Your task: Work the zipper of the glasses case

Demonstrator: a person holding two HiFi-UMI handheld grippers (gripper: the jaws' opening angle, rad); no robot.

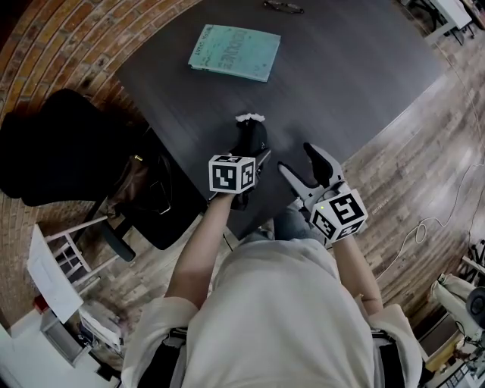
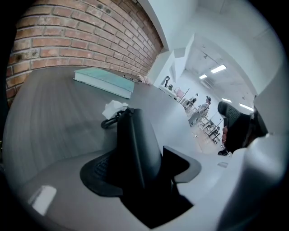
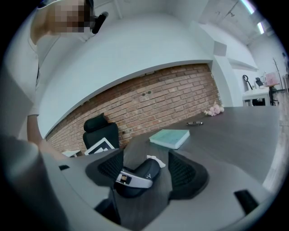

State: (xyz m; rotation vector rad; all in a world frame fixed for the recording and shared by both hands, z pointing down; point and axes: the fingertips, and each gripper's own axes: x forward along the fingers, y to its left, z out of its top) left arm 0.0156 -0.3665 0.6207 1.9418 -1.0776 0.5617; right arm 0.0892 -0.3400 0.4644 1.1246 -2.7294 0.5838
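The black glasses case (image 1: 251,138) stands on its edge on the dark table (image 1: 348,76), near the front edge. A white cloth (image 1: 250,117) lies at its far end. My left gripper (image 1: 252,155) is shut on the case's near end. In the left gripper view the case (image 2: 135,140) fills the gap between the jaws, with a black loop (image 2: 107,122) and the cloth (image 2: 115,108) at its far tip. My right gripper (image 1: 297,159) hovers open just to the right of the case with nothing between its jaws. In the right gripper view (image 3: 146,170) the case (image 3: 143,173) lies ahead.
A teal book (image 1: 235,51) lies at the table's far side, and a pair of glasses (image 1: 284,7) at the top edge. A black office chair (image 1: 61,144) and a dark bag (image 1: 148,186) stand left of the table. Wooden floor lies to the right.
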